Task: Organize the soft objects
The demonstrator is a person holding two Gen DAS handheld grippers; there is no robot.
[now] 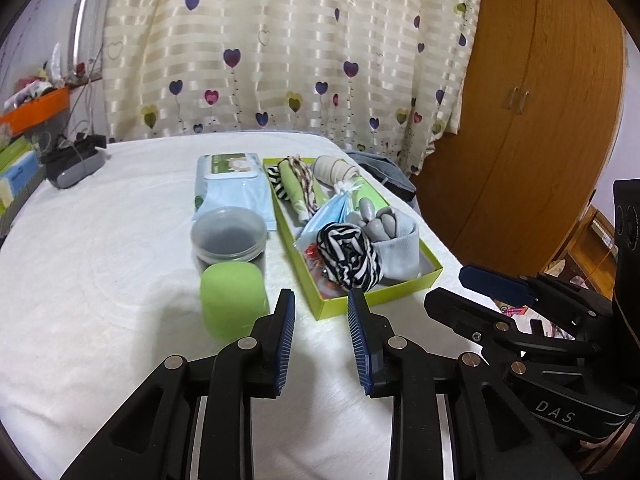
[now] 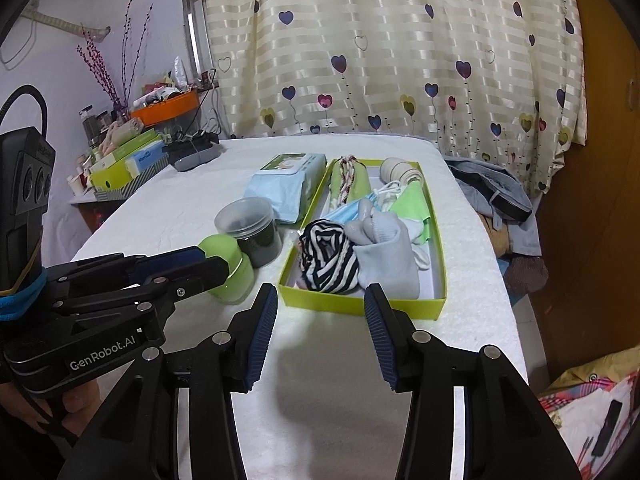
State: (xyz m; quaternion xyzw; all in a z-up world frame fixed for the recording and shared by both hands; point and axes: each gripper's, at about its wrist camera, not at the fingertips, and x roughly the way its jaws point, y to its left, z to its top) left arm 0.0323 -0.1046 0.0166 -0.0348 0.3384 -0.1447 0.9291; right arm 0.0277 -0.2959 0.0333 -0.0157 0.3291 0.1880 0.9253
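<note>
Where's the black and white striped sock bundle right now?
The striped sock bundle lies in the near end of the green box, left of the pale blue sock in both views, just ahead of the open, empty tools.

Glossy cardboard box, knitted sock, fluffy tablecloth.

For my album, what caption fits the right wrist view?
Open right gripper hovers before a green box packed with socks and masks.
</note>
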